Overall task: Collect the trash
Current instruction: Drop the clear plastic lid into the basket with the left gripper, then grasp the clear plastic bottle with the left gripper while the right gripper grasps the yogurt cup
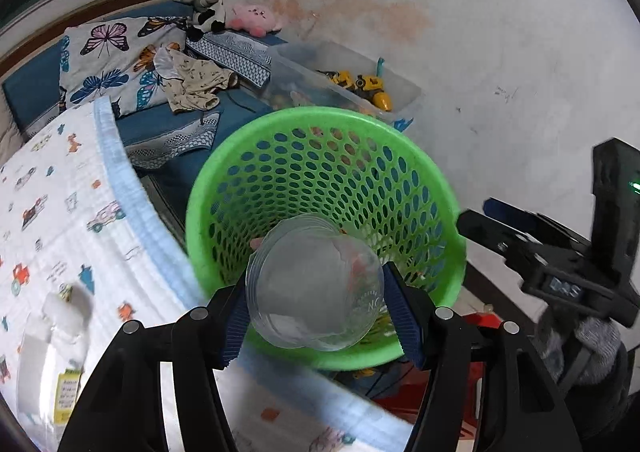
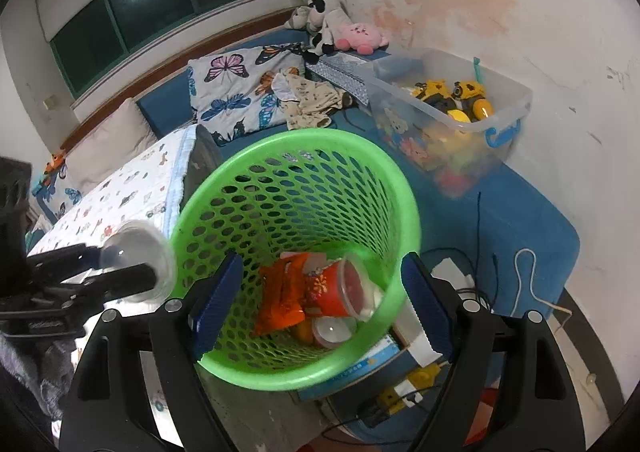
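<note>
A: Where does the trash stand right now?

B: The left gripper (image 1: 316,318) has its blue pads clamped on the sides of a clear, dome-shaped plastic cup lid (image 1: 316,288), held just over the near rim of the green perforated plastic basket (image 1: 420,172). In the right wrist view the dome sits beside the basket, not yet over its mouth.

A: And the other one?

B: The right gripper (image 2: 322,300) holds nothing. Its jaws stand wide apart above the basket, with only the basket's contents visible between them: an orange snack wrapper (image 2: 280,300) and a red paper cup (image 2: 332,288).

A: So how should the drop go?

B: I'd carry the dome further in until it hangs over the middle of the opening, then let go. It's light and could catch the rim and bounce onto the patterned white blanket (image 1: 60,212). Moving the right gripper aside would avoid a collision.
</note>
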The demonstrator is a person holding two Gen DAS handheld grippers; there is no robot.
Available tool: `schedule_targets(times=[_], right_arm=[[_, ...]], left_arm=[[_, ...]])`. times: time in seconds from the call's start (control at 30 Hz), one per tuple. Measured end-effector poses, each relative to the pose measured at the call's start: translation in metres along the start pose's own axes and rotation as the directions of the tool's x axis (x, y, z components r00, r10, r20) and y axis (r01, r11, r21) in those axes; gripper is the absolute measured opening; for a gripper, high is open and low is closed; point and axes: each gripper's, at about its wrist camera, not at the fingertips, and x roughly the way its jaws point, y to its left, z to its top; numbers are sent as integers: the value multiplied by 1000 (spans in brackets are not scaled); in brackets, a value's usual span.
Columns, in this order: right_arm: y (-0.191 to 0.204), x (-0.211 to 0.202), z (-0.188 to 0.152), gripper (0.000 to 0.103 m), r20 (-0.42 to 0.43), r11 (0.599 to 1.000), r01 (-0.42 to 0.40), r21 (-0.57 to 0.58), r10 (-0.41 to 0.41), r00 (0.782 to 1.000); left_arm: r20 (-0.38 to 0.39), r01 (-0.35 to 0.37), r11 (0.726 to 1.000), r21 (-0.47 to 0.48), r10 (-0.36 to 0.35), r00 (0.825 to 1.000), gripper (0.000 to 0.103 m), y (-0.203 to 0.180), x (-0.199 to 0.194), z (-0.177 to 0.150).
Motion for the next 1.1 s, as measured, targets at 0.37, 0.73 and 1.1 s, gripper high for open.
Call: schedule_targets(times=[0.37, 0.73, 1.1], right_arm=[[-7, -1, -13, 81, -15, 1000, -16, 25, 16, 1000], [22, -8, -20, 81, -16, 998, -59, -22, 58, 998], [80, -2, -27, 81, -45, 987, -129, -98, 125, 991]], left_arm=[[-37, 39, 999, -11, -39, 999, 73, -7, 26, 3], [47, -22, 1000, 3, 22, 999, 73, 17, -40, -29], [57, -180, 982, -63, 184, 981, 74, 108, -103, -70]])
